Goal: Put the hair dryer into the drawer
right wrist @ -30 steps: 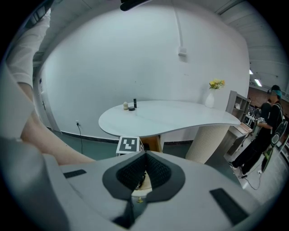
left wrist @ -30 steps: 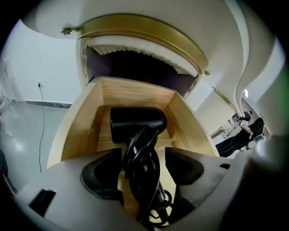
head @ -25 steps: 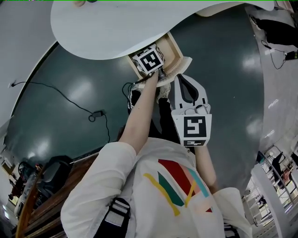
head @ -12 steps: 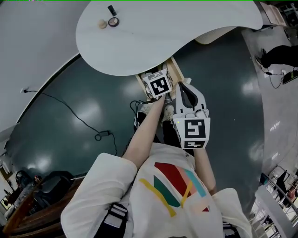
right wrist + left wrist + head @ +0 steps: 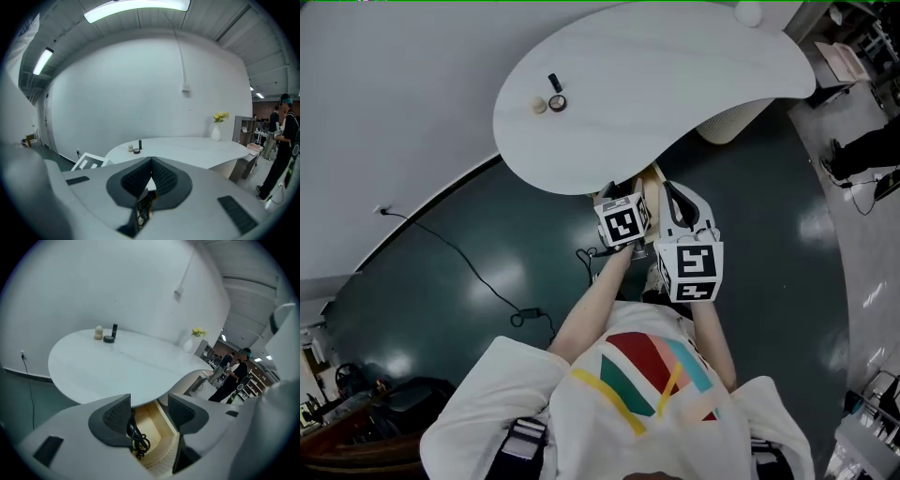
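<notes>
Grippers: left gripper (image 5: pixel 149 409) and right gripper (image 5: pixel 150 165) now higher, clear of drawer (image 5: pixel 156 430)
Table (image 5: pixel 117 366): white, over open drawer
Left: jaws apart, just been closing, empty
Right: jaws together, empty
Dryer (image 5: pixel 135 437): in drawer

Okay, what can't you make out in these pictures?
- Hair dryer body: left gripper view shows only a black cord in the pale wooden drawer; the left gripper, empty jaws just closing slightly, covers the rest.
- Small items on the white curved table: too small to identify, every view.
- Drawer, head view: mostly behind the right gripper.
</notes>
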`<state>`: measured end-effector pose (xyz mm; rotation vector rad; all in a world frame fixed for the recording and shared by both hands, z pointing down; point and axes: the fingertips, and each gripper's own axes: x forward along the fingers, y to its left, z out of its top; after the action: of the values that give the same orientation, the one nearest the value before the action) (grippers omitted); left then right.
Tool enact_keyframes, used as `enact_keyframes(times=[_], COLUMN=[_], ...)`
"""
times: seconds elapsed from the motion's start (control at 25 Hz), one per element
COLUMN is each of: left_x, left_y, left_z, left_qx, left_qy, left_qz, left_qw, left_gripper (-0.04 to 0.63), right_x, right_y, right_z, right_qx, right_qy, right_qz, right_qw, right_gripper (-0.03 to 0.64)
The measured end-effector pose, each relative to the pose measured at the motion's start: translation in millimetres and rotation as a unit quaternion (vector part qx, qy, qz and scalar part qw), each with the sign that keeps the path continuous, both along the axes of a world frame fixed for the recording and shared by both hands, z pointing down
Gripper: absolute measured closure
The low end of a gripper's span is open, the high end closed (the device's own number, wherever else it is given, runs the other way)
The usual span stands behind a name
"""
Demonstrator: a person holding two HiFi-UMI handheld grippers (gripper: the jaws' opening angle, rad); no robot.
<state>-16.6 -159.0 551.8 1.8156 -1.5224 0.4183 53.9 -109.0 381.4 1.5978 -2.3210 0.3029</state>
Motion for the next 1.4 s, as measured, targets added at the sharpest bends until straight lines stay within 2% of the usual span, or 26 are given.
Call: enact_keyframes(times=[0.2, 0.44, 0.64, 0.8, 0.88, 0.96, 1.08, 1.2, 1.4], left_x=[-17, -44, -53, -57, -61, -64, -64, -63, -58], left_y=[-26, -45, -30, -1, 17, 33, 49, 55, 51], left_z=[-58, -134, -202, -251, -272, -290, -303, -308, -306], left_qx=[0.062, 0.136, 0.206, 0.260, 0.295, 0.331, 0.363, 0.379, 0.384], left_qy=[0.006, 0.015, 0.083, 0.093, 0.080, 0.053, 0.000, -0.031, -0.060], left_qz=[-0.015, -0.040, -0.034, -0.023, -0.024, -0.019, 0.004, 0.021, 0.036], left_qw=[0.9979, 0.9898, 0.9744, 0.9608, 0.9519, 0.9418, 0.9316, 0.9248, 0.9206], left_gripper=[0.348, 0.460, 0.479, 0.519, 0.573, 0.578, 0.578, 0.578, 0.578], right_x=[4, -5, -19, -30, -34, -38, -46, -51, -48], right_y=[-9, -17, -17, -12, -7, -3, 2, 7, 7], right_z=[-15, -36, -72, -103, -112, -113, -109, -106, -103], right_qx=[0.022, 0.052, 0.065, 0.096, 0.107, 0.113, 0.116, 0.115, 0.119], right_qy=[-0.012, -0.028, -0.099, -0.113, -0.109, -0.097, -0.081, -0.078, -0.065], right_qz=[0.004, -0.007, -0.030, -0.044, -0.052, -0.060, -0.070, -0.077, -0.079], right_qw=[1.000, 0.998, 0.992, 0.988, 0.987, 0.987, 0.987, 0.987, 0.988], right_gripper=[0.606, 0.606, 0.606, 0.606, 0.606, 0.606, 0.606, 0.606, 0.606])
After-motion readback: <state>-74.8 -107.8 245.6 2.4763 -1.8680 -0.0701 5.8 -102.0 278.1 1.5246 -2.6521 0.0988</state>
